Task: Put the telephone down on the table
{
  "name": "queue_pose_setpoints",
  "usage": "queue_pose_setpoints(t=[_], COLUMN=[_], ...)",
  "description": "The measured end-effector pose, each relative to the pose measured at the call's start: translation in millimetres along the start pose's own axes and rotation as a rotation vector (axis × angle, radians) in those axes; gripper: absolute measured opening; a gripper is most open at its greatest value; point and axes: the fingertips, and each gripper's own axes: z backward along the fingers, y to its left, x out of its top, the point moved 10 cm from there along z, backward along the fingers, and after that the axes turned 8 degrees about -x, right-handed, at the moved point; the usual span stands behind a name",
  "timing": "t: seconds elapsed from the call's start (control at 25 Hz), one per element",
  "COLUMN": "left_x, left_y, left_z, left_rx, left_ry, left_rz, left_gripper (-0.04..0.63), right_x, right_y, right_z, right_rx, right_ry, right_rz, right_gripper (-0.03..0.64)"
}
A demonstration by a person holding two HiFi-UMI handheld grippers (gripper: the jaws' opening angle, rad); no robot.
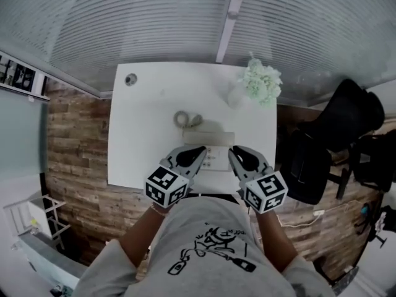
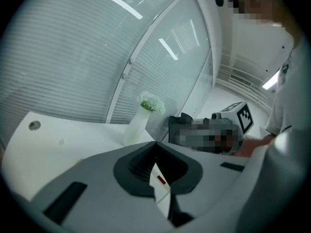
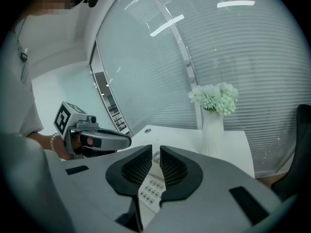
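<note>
The telephone [image 1: 215, 147] lies on the tabletop [image 1: 136, 135] close to its front edge, and with the left tongs [image 1: 200, 151] pressed together and the right tongs [image 1: 234, 151] almost together, both empty just above it, a bump could push it off.

telephone [image 1: 215, 159] is sitting mostly hidden behind left gripper [image 1: 199, 152] and right gripper [image 1: 234, 153], lower centre. only its keypad [image 3: 151, 191] is showing in right gripper view. grey coil [image 1: 183, 119] above it is reading too small to identify.
</note>
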Motion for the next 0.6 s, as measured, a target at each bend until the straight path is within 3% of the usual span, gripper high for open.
queue_pose_setpoints(t=[0.32, 0.6], left_x=[45.0, 74.9], left_y=[-47.3, -85.5], left_z=[22.6, 40.6], left_rx=[-0.051, -0.081], left_ry=[-0.135, -0.204], left_rz=[-0.089, -0.179], left_gripper=[0.002, 0.002], right_x=[52.8, 87.9], right_y=[42.7, 58.1], right_z=[38.6, 62.7], right_rx=[0.051, 0.083], right_ry=[-0.115, -0.221], right_rz=[0.089, 0.157], right_gripper=[0.054, 0.049])
